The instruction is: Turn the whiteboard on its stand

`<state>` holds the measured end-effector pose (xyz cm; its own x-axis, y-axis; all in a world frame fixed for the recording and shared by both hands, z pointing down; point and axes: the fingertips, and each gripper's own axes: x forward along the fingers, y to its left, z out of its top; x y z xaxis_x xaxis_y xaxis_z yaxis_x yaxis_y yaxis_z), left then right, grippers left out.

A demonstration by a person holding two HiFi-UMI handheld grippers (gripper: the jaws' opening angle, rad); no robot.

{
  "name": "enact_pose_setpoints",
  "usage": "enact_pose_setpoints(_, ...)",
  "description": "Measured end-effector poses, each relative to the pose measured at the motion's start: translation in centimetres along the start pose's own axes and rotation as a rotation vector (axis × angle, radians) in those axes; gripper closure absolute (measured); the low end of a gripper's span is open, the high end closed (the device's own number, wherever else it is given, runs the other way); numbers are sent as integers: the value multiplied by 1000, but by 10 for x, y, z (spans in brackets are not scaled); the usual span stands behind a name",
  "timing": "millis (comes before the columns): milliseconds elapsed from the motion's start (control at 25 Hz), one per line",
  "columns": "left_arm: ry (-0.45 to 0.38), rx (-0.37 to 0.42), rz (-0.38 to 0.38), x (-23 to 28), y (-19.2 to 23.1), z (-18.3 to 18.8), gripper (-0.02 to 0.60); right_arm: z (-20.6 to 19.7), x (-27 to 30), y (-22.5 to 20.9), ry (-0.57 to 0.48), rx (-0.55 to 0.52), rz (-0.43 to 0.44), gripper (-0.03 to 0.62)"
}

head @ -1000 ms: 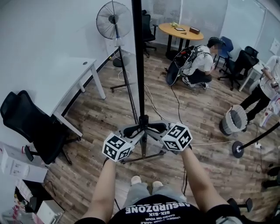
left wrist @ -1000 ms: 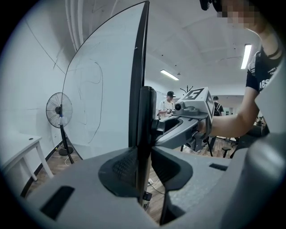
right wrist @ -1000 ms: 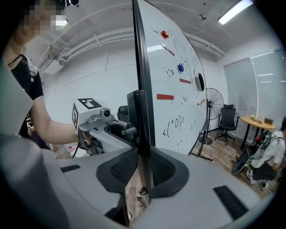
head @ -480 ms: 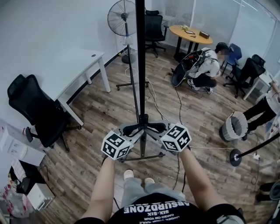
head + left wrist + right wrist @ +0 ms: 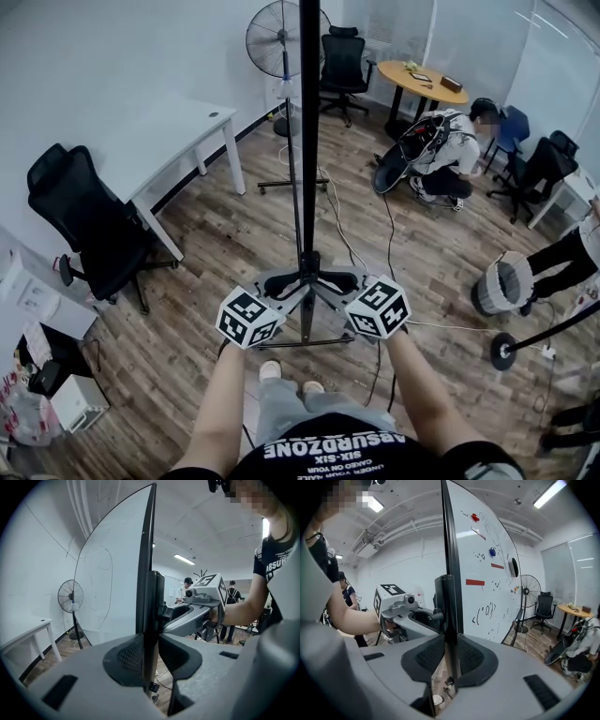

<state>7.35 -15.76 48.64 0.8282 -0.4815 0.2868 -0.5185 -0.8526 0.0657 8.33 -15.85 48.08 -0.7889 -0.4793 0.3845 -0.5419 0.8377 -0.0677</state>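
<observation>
While the fan [image 5: 281,39] behind has drifted rightward in view, left tool [image 5: 151,658] and right tool [image 5: 450,660] remain clamped on the upright whiteboard [image 5: 308,141] edge, one at each face.

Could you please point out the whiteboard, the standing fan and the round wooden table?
whiteboard [image 5: 492,592]: right gripper view, white written face.
standing fan [image 5: 279,39]: head view, centre of cage.
round wooden table [image 5: 433,90]: head view, bare tabletop.
</observation>
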Motion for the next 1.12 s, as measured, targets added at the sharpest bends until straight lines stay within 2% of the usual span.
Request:
enact_pose_setpoints(440,6,4,23,-1,-16,-2,489,-6,-13,9,-35,3,-30,531)
enact_pose_setpoints(800,-32,-7,61,-5,-14,-2,489,-5,-12,11,-69,8,-47,531)
enact_pose_setpoints(1120,-24,-25,88,-7,-17,-3,489,-8,-16,11,-141,94,-160,531)
